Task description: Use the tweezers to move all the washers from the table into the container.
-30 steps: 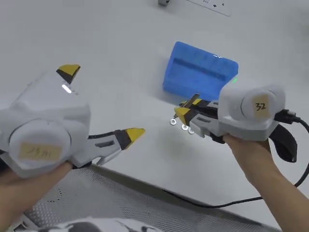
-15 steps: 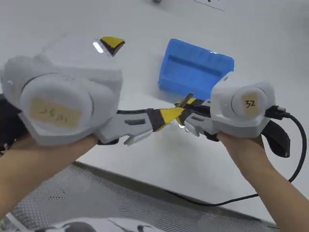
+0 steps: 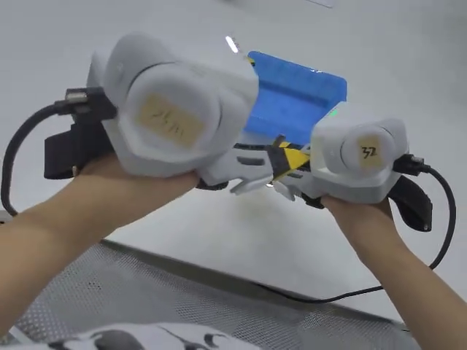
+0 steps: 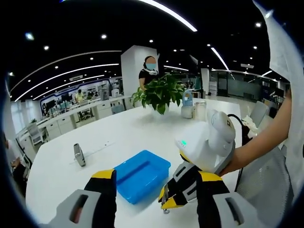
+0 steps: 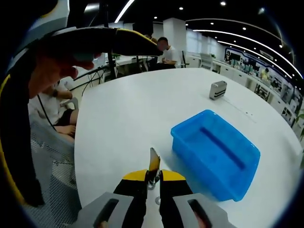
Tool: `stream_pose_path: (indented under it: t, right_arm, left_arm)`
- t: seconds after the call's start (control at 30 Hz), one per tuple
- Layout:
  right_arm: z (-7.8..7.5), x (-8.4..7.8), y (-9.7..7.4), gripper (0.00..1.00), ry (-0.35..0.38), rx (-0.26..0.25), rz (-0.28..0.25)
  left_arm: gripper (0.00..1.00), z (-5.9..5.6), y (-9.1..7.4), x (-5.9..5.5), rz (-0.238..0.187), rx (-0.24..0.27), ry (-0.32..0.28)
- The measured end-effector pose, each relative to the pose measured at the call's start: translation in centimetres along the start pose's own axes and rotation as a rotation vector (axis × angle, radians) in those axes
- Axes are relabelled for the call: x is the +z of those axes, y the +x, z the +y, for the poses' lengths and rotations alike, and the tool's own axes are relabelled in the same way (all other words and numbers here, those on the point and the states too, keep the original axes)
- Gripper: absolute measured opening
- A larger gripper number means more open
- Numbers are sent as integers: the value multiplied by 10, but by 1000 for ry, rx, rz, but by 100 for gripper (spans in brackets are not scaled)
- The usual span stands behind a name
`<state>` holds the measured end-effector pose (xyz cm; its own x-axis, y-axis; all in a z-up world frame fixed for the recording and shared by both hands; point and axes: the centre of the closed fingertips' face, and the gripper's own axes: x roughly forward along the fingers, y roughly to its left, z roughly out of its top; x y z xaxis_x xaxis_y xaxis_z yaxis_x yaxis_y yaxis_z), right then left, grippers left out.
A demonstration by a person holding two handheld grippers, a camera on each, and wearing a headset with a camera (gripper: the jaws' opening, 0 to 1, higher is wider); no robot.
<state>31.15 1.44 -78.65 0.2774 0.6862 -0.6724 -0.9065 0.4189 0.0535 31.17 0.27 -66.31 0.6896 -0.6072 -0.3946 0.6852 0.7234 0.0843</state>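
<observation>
We count two grippers: the left gripper [image 4: 156, 176] and the right gripper [image 5: 153, 178]. One pair of tweezers [image 5: 153, 165], there it is! One blue container [image 5: 216, 147]. We spot one small grey box [image 5: 218, 89] and one potted plant [image 4: 159, 94]. The washers are too hidden for us to count.

Left gripper [image 3: 271, 109] blocks the container's [image 3: 310, 98] left end in the head view; tweezers [image 5: 154, 164] sit mostly buried inside the right gripper [image 5: 153, 176].

A leafy potted plant [image 4: 159, 95] stands beside two jars [image 4: 199, 110]. A small grey box [image 5: 218, 90] lies well apart. A grey mesh chair seat [image 3: 146, 299] shows nearest the person.
</observation>
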Motion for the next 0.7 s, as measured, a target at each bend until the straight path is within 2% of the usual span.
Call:
stream_pose_path:
  t: [0.17, 0.3, 0.37, 0.47, 0.6, 0.63, 0.7]
  right_arm:
    - [0, -1, 3, 5, 8, 4, 1]
    - [0, 0, 4, 5, -1, 5, 4]
    - [0, 1, 4, 5, -8, 5, 4]
    - [1, 0, 4, 5, -16, 5, 4]
    - [2, 0, 3, 5, -23, 4, -1]
    - [1, -1, 3, 5, -22, 5, -2]
    - [1, -1, 3, 5, -18, 8, -5]
  left_arm:
    - [64, -1, 3, -3, 7, -13, 11]
    - [54, -9, 1, -6, 27, -69, 3]
    - [45, -10, 12, -11, 39, -90, 5]
    - [35, -11, 14, -19, 53, -114, -10]
    - [24, -13, 18, -35, 89, -153, -26]
    - [20, -13, 24, -41, 101, -169, -25]
    - [16, -13, 27, -46, 110, -179, -20]
